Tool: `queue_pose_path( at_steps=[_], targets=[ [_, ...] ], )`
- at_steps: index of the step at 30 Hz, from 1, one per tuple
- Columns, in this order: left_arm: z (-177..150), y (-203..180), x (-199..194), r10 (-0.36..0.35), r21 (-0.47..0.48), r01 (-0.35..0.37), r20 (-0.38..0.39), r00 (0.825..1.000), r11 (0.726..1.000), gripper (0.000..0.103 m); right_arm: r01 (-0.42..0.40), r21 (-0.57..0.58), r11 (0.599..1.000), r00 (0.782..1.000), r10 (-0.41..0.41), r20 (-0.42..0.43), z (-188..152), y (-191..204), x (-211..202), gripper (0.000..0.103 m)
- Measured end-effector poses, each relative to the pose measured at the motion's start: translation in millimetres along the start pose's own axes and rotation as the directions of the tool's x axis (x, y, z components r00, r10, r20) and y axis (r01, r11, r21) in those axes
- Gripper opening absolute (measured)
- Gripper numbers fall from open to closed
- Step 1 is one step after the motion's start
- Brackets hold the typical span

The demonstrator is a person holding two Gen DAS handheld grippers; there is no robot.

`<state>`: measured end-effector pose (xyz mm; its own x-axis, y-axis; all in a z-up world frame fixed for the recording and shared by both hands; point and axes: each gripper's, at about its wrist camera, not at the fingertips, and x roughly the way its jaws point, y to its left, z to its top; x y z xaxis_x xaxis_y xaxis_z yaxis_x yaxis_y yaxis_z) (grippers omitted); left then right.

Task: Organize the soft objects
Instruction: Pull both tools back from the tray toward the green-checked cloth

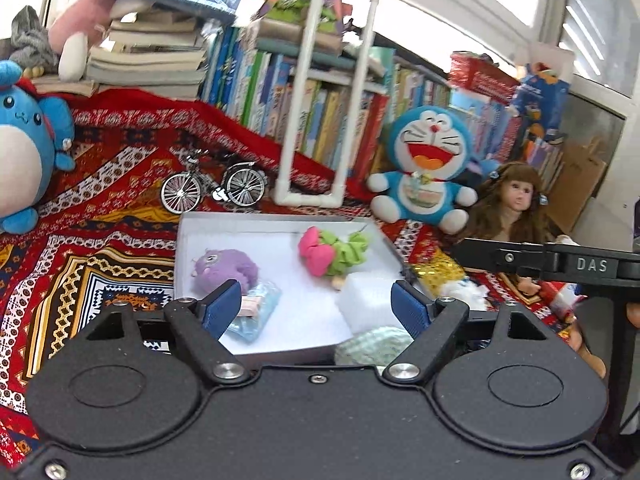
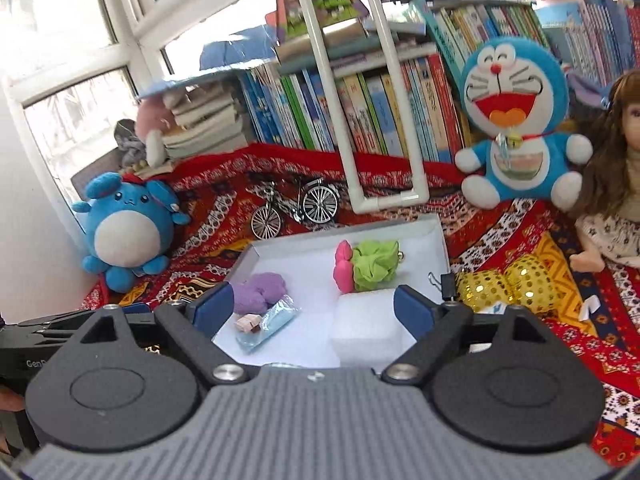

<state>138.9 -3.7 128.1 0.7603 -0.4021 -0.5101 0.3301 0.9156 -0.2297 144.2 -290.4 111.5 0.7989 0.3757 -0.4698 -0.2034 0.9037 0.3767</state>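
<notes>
A shallow white box (image 1: 280, 224) (image 2: 400, 227) lies on the patterned cloth. In it are a purple plush (image 1: 228, 270) (image 2: 262, 290), a pink and green soft toy (image 1: 332, 254) (image 2: 364, 266), a white foam block (image 1: 370, 302) (image 2: 366, 328) and a light blue packet (image 1: 256, 308) (image 2: 268, 322). A pale green knitted thing (image 1: 374, 346) sits at the box's near right corner. My left gripper (image 1: 316, 308) is open and empty above the box's near edge. My right gripper (image 2: 312, 312) is open and empty over the box's near side.
A toy bicycle (image 1: 214, 188) (image 2: 296, 208) and a white pipe frame (image 1: 328, 92) (image 2: 360, 92) stand behind the box. A Doraemon plush (image 1: 424, 168) (image 2: 516, 124), a doll (image 1: 516, 204) (image 2: 616, 184), a gold sequin cushion (image 2: 516, 284) and a blue round plush (image 1: 24, 140) (image 2: 124, 232) surround it. Books line the back.
</notes>
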Motion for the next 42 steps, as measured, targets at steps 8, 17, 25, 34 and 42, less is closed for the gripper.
queue_pose_path(
  at_steps=[8, 17, 25, 34, 42],
  targets=[
    [-10.8, -23.9, -30.5, -0.053, 0.041, 0.050, 0.054, 0.997, 0.998, 0.085, 0.006, -0.031, 0.999, 0.998, -0.004, 0.064, -14.4, -2.4, -28.6, 0.101],
    [-30.8, -43.4, -47.8, -0.079, 0.090, 0.072, 0.081, 0.994, 0.993, 0.088, -0.011, -0.006, 1.000, 0.995, 0.012, 0.098, -30.5, -15.1, -47.2, 0.103],
    [-45.6, -51.3, -56.7, -0.083, 0.101, 0.072, 0.107, 0.991, 0.992, 0.095, -0.008, 0.003, 1.000, 0.994, 0.007, 0.110, -43.5, -24.3, -53.5, 0.103],
    [-55.6, -58.3, -62.2, -0.104, 0.124, 0.091, 0.104, 0.989, 0.988, 0.095, 0.013, 0.018, 1.000, 0.991, -0.016, 0.131, -56.1, -31.1, -56.6, 0.103],
    [-68.2, -71.9, -64.6, -0.113, 0.164, 0.096, 0.102, 0.988, 0.982, 0.095, -0.003, 0.038, 0.999, 0.984, -0.004, 0.178, -66.8, -38.7, -59.9, 0.103]
  ],
)
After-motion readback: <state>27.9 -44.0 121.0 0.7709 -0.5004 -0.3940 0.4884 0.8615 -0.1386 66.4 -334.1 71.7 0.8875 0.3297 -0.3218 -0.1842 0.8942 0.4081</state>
